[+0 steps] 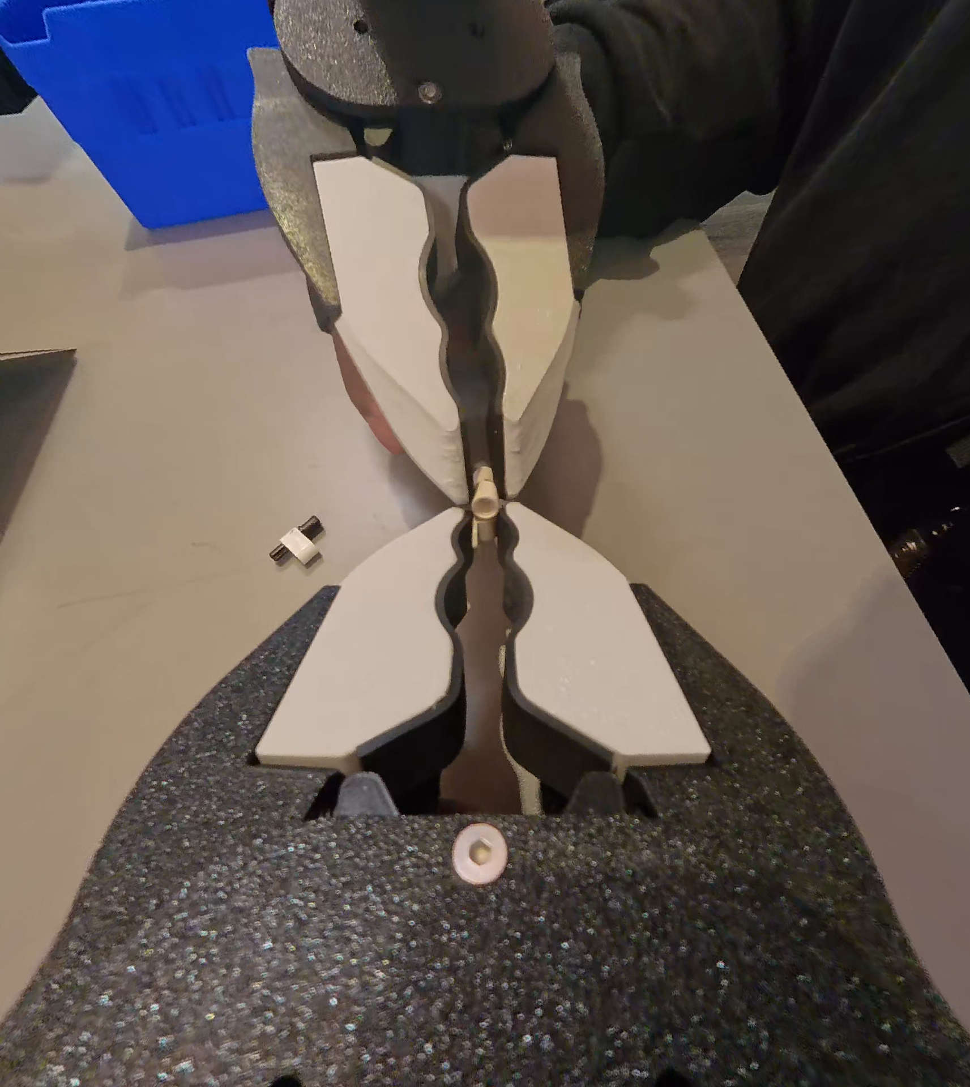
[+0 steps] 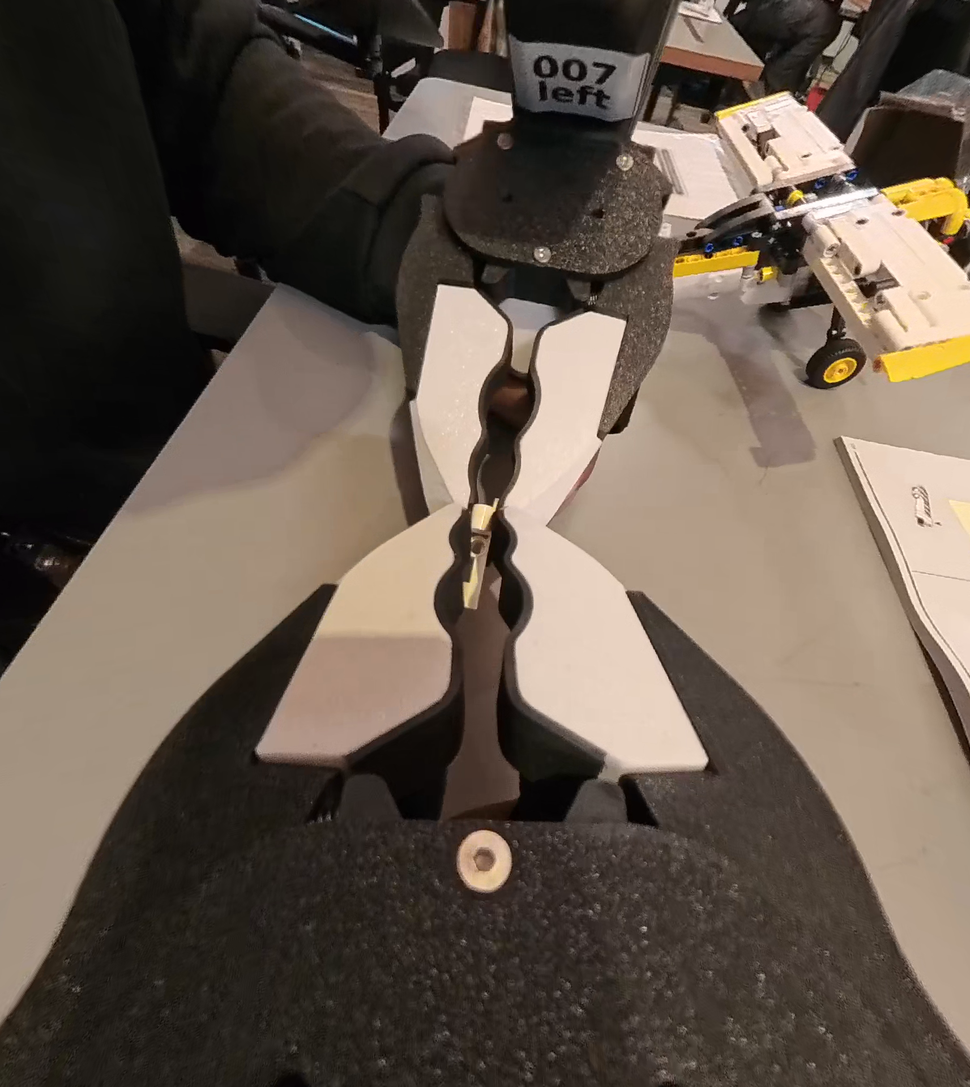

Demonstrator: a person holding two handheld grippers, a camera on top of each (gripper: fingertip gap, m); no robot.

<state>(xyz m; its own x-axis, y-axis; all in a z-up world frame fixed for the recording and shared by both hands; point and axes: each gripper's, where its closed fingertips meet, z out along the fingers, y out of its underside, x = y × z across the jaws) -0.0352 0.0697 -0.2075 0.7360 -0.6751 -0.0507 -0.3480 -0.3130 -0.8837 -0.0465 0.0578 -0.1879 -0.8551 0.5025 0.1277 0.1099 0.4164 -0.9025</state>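
My two grippers meet tip to tip above a grey table (image 1: 147, 617). A small tan pin-like part (image 1: 483, 506) sits where the tips meet. In the left wrist view my left gripper (image 1: 483, 522) is shut on its near stub, and the right gripper reaches in from the top, closed on its far end. In the right wrist view my right gripper (image 2: 485, 520) is shut on the same tan part (image 2: 479, 523), whose thin notched end runs back between my fingers. The left gripper (image 2: 497, 504) comes in from the top, pinching the part's far end.
A small black pin with a white sleeve (image 1: 296, 546) lies on the table left of the tips. A blue bin (image 1: 135, 117) stands at the back left. A yellow and white brick-built model (image 2: 859, 264) and an open booklet (image 2: 941, 588) lie to the right. Black sleeves hold both grippers. Left and right tips are no more than a few centimetres apart.
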